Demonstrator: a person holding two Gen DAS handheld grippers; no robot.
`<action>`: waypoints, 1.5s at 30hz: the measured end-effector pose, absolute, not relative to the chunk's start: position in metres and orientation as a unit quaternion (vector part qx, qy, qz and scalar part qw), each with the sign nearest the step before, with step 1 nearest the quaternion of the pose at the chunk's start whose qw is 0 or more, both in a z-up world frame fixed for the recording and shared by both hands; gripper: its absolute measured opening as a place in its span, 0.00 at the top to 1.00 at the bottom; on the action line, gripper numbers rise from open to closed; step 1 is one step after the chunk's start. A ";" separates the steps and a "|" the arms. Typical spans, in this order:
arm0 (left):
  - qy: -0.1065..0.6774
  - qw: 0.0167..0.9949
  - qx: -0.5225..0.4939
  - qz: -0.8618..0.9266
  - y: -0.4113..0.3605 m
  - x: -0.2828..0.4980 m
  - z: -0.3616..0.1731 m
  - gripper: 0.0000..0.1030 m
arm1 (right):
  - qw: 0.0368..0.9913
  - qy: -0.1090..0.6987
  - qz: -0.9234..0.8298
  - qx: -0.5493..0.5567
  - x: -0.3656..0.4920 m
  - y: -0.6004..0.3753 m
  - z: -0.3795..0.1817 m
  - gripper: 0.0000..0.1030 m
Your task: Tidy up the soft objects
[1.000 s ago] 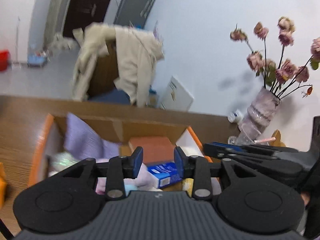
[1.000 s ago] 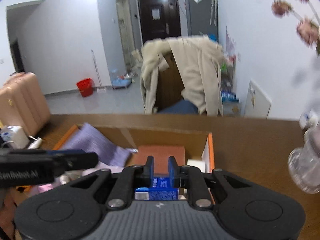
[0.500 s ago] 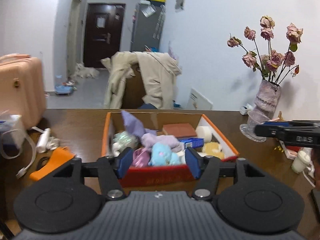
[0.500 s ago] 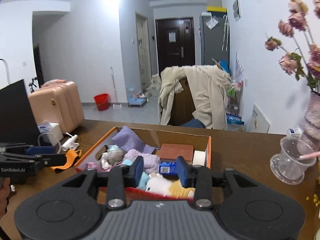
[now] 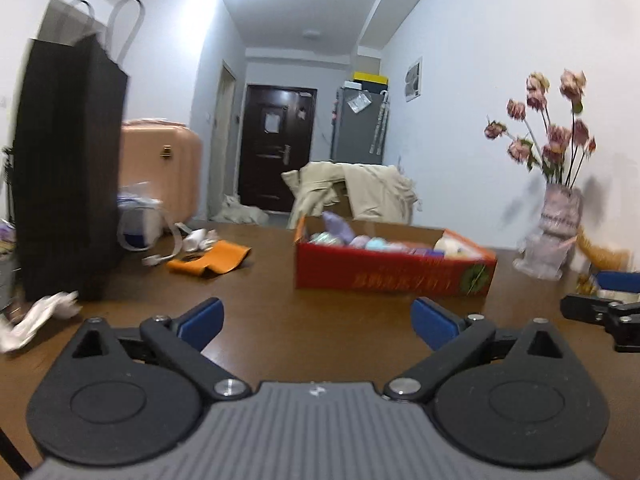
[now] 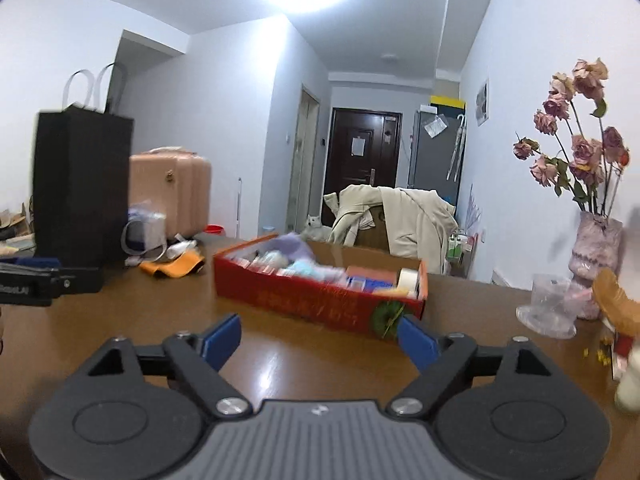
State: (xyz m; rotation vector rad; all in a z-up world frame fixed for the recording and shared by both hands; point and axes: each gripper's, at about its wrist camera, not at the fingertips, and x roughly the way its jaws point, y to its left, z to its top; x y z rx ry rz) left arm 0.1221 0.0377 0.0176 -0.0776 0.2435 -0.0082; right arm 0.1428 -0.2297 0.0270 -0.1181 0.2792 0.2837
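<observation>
A red cardboard box point(image 5: 394, 278) stands on the brown table point(image 5: 280, 320), filled with soft toys, a purple cloth point(image 5: 338, 226) and small packs. It also shows in the right wrist view point(image 6: 316, 300). My left gripper point(image 5: 318, 322) is open wide and empty, low over the table in front of the box. My right gripper point(image 6: 320, 338) is open wide and empty, also in front of the box. Each gripper shows at the edge of the other's view, the right one point(image 5: 600, 310) and the left one point(image 6: 36, 284).
A tall black paper bag point(image 5: 68, 168) stands at the left. An orange pouch point(image 5: 210, 260), white cables and crumpled paper point(image 5: 36, 316) lie near it. A vase of dried roses point(image 6: 592, 248) and a clear plastic cup point(image 6: 548, 308) stand at the right.
Both grippers have pulled back from inside the box to low over the table in front of it. Both opened wider; the right one let go of a blue pack in the box.
</observation>
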 end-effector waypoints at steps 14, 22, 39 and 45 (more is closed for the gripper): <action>0.087 0.996 -0.029 0.019 0.052 0.052 -0.008 0.00 | 0.988 0.103 0.113 0.000 0.051 -0.221 -0.017 0.09; 0.094 0.995 -0.031 0.014 0.046 0.062 -0.009 0.00 | 0.989 0.097 0.107 0.019 0.057 -0.229 -0.023 0.09; 0.095 0.995 -0.022 0.004 0.044 0.059 -0.009 0.00 | 0.991 0.087 0.102 0.018 0.053 -0.221 -0.026 0.09; 0.096 0.995 -0.022 0.002 0.045 0.059 -0.009 0.00 | 0.991 0.087 0.101 0.018 0.053 -0.220 -0.026 0.08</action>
